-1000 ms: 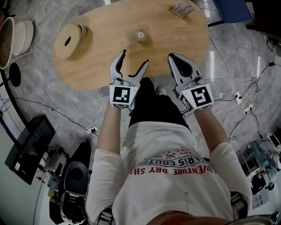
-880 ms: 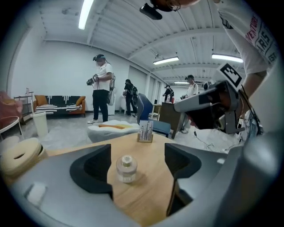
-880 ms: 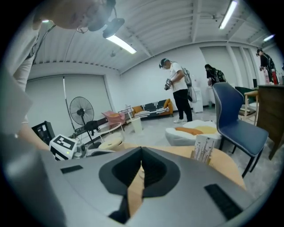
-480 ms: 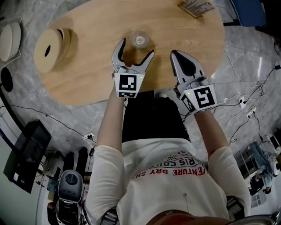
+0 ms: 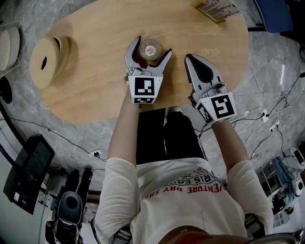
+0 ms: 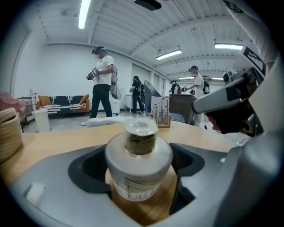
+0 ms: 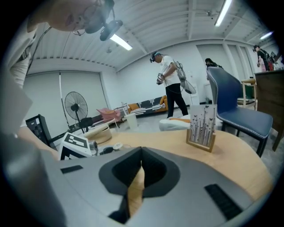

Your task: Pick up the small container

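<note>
Here, squat, clear-capped white container (image 6: 138,165).

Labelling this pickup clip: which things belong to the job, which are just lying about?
Job: small clear lidded container; open left gripper around it.
Lying about: round beige disc with a hole; printed card in wooden stand; blue chair.

Between the left gripper's (image 5: 153,45) fingers (image 5: 131,55): the small container (image 5: 152,48) fills the middle, with a slim gap at either finger.
Beyond the container: bare counter (image 5: 105,76) to the far edge.
Left: open counter as far as the round basket (image 5: 47,59).
Right: the right gripper (image 5: 189,58), fingers together, with a narrow free strip between the grippers.
Far right corner: a card stand (image 5: 217,8), well apart.
</note>
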Motion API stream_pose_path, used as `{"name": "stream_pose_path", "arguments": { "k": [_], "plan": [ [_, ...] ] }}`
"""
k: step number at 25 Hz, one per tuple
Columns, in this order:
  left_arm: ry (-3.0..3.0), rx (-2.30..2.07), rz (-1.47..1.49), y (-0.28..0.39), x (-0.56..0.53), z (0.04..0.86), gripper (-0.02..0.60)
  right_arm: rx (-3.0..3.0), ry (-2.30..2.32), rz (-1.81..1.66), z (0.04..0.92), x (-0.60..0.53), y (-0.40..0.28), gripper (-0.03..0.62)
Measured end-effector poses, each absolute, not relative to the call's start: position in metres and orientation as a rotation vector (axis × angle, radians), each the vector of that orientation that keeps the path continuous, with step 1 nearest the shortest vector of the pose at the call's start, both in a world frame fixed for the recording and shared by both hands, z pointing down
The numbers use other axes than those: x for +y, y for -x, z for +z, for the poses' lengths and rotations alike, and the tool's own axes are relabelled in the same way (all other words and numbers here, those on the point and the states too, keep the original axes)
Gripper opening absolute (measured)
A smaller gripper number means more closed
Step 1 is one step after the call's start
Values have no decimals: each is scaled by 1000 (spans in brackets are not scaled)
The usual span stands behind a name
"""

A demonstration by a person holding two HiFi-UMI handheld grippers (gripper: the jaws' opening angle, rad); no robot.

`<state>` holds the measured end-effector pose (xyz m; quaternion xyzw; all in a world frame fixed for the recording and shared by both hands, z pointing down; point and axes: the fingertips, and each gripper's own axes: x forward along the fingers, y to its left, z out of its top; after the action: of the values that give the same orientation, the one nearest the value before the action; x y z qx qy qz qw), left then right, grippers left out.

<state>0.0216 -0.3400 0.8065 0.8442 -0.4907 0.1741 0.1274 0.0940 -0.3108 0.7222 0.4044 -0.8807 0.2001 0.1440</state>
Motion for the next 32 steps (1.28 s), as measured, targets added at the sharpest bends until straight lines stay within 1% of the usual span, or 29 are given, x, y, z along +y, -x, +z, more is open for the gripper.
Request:
{"name": "stream_pose_path", "arguments": {
  "k": [4,6,9,10,11,18,23,32],
  "plan": [
    [-2424,-1453,537,-20,-345,810,422,-2550,-1160,576,723,-312,-93,6],
    [-2400,-1480,548,-17,-347,811,383,-2546,-1162,580,725,-310,-95,6],
    [-2383,-1486,583,-18,-348,814,371,-2525,-1166,587,730,-306,-99,6],
    [-2377,-1487,589,-18,-348,815,350,-2519,-1167,588,731,-305,-100,6],
    [-2371,-1488,591,-18,-347,817,344,-2513,-1169,589,732,-304,-101,6],
    [-2384,-1441,638,-18,-335,810,342,-2484,-1184,609,715,-297,-107,6],
    [-2416,-1409,655,-15,-327,764,342,-2493,-1168,610,678,-300,-99,6],
    [-2455,-1434,631,-2,-301,619,342,-2566,-1141,513,552,-296,-78,6]
  ]
}}
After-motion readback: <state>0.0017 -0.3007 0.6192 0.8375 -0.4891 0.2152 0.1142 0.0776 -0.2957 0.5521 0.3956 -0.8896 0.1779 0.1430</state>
